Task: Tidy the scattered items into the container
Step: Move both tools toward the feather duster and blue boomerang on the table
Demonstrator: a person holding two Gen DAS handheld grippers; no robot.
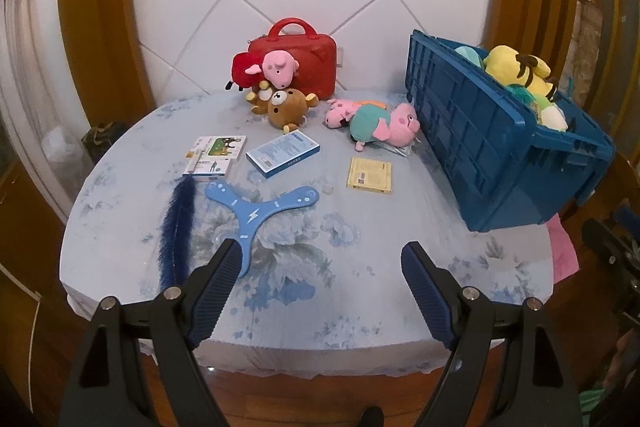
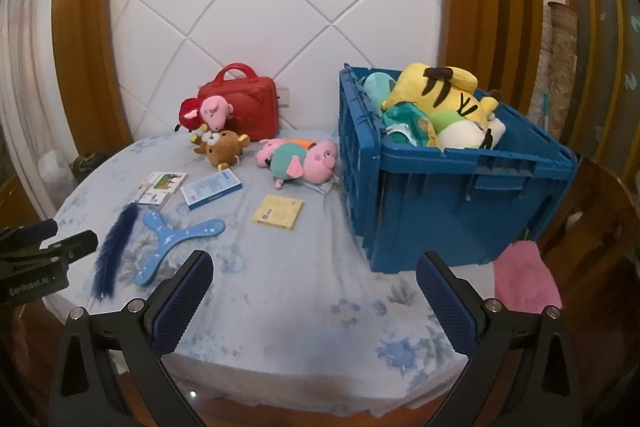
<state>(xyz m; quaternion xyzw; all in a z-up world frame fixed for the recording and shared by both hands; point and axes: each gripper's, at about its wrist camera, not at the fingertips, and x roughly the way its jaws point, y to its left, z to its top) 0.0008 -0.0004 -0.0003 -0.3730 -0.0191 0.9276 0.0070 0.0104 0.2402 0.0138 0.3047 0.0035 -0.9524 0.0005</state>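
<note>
Blue plastic crate (image 2: 460,203) sits at the right side of the bed, already heaped with plush: a yellow striped tiger (image 2: 440,87) on top, green and teal toys beneath it. Just left of the crate, touching or nearly touching its wall, a pink pig plush in a teal shirt (image 2: 302,161) lies on its side. A yellow card (image 2: 278,211) lies flat in front of the pig. Further left: a blue-and-white box (image 2: 211,190), two small picture packets (image 2: 162,187), a blue three-armed boomerang (image 2: 168,243) and a dark blue feather (image 2: 112,251) beside it. Toward the headboard, a brown bear plush (image 2: 224,147) lies in front of a pig plush in red (image 2: 210,113), which leans on a red carry case (image 2: 244,103). All rest on the pale blue floral sheet (image 2: 300,287). A pink cloth (image 2: 524,279) hangs by the crate's near corner. My right gripper (image 2: 314,303) hovers above bare sheet, fingers spread wide, holding nothing. My left gripper (image 1: 316,291) is likewise spread and unloaded, its left finger (image 1: 212,299) overlapping the boomerang's near arm (image 1: 256,217) in view; contact I cannot tell.
</note>
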